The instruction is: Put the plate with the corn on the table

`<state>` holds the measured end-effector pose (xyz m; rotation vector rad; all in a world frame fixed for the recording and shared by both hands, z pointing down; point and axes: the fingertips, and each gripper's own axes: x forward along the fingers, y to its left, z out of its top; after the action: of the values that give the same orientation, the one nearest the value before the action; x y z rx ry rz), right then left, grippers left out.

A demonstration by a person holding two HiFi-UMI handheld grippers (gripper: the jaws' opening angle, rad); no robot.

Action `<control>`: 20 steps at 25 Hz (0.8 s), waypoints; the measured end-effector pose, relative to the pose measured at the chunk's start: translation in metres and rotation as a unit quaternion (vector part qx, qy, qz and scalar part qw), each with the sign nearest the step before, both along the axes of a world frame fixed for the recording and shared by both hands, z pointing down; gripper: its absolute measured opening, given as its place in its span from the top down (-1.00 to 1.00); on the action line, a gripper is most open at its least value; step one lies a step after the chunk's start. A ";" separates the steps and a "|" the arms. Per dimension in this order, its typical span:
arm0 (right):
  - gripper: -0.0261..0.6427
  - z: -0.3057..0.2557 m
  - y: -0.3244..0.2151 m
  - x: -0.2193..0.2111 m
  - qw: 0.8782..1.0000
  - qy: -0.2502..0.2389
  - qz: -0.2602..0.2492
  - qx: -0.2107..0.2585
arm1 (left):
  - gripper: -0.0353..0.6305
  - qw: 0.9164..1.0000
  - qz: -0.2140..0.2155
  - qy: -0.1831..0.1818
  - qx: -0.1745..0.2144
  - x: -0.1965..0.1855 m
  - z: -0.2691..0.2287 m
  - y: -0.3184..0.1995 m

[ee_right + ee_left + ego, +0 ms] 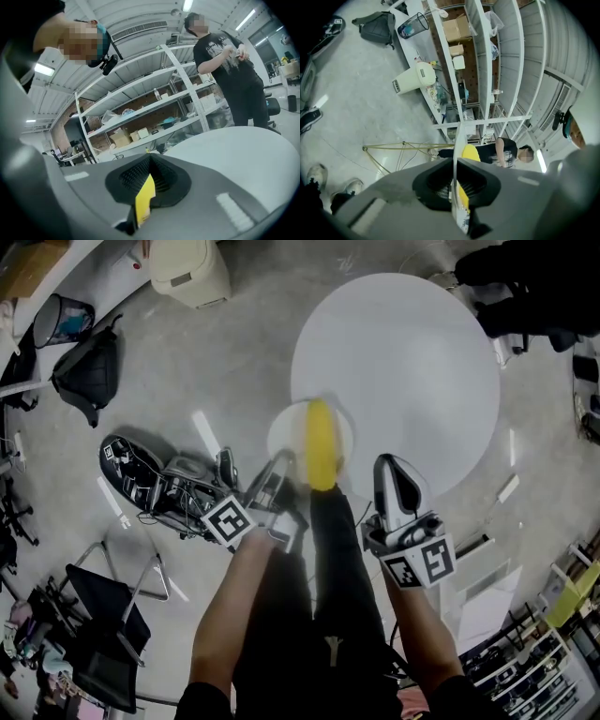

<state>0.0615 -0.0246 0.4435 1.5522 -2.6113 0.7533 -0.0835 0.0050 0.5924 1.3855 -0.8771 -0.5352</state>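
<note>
Head view. The left gripper [281,467] is clamping the near-left rim of a white plate [281,432], its jaws drawn narrow on the thin edge. The corn [321,456], a yellow cob, is lying on the plate with its length running from the near rim toward the far rim. Seen from above, the plate is straddling the near-left edge of the round white table [403,362]; whether it is touching the tabletop cannot be told. The right gripper [391,465] is hovering over the table's near edge, just right of the plate and apart from it, its jaws pressed together on nothing.

Left gripper view. The left gripper [454,163] is gripping the plate [458,136], which is showing edge-on as a thin pale line between the pads, with the corn [471,152] rising just behind it.

Right gripper view. The right gripper [149,158] is pointing across the table [243,154], jaws meeting and nothing between them. A person [229,61] in a dark shirt is standing beyond the table's far edge, beside metal shelving [154,103].
</note>
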 end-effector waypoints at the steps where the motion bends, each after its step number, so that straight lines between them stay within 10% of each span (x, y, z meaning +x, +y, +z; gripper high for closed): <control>1: 0.90 0.001 0.000 0.001 1.000 -0.001 0.000 -0.001 | 0.82 1.000 -0.002 0.001 0.000 0.000 0.000 0.000; 20: 0.90 0.010 0.005 0.013 1.000 -0.011 0.004 -0.007 | 0.82 1.000 -0.009 -0.012 -0.009 0.010 0.001 -0.009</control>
<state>0.0741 -0.0199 0.4532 1.5612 -2.6109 0.7909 -0.0739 -0.0042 0.5938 1.3709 -0.9125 -0.5251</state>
